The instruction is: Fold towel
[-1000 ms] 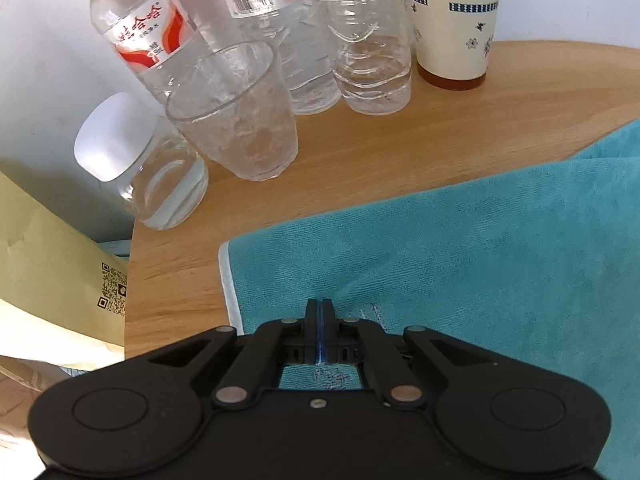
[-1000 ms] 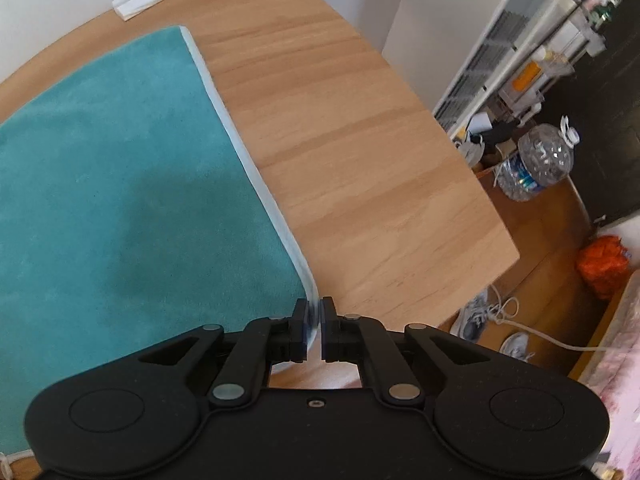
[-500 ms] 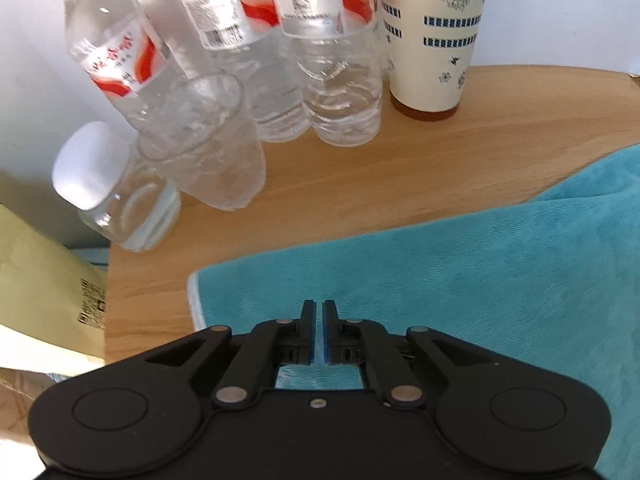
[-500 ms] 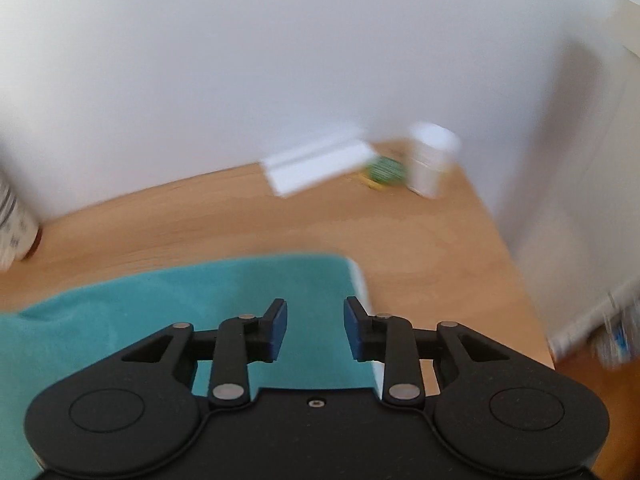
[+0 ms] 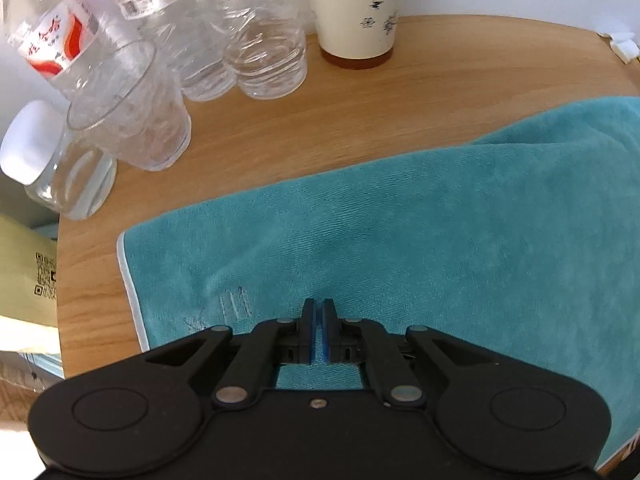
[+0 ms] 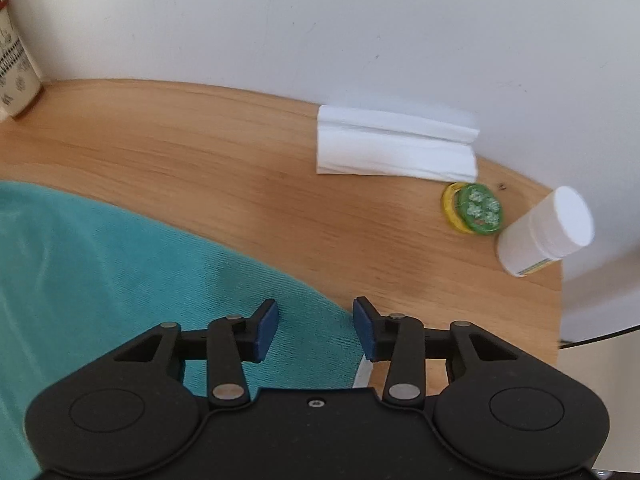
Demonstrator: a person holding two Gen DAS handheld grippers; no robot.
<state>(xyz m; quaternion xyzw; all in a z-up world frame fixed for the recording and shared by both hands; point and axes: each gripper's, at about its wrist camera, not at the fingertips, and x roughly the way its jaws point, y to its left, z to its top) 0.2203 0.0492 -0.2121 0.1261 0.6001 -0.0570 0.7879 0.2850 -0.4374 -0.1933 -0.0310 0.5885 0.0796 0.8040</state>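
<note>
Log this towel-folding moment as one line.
task: fold towel | left gripper: shut, over teal towel | right gripper: open over towel edge | table: wooden

A: Towel?
B: Teal towel (image 5: 420,232), white piping on the left edge, lies on the wooden table (image 5: 440,80).
A: Flat?
B: Mostly; a doubled layer bulges at the far right, stitched marks near the left corner.
</note>
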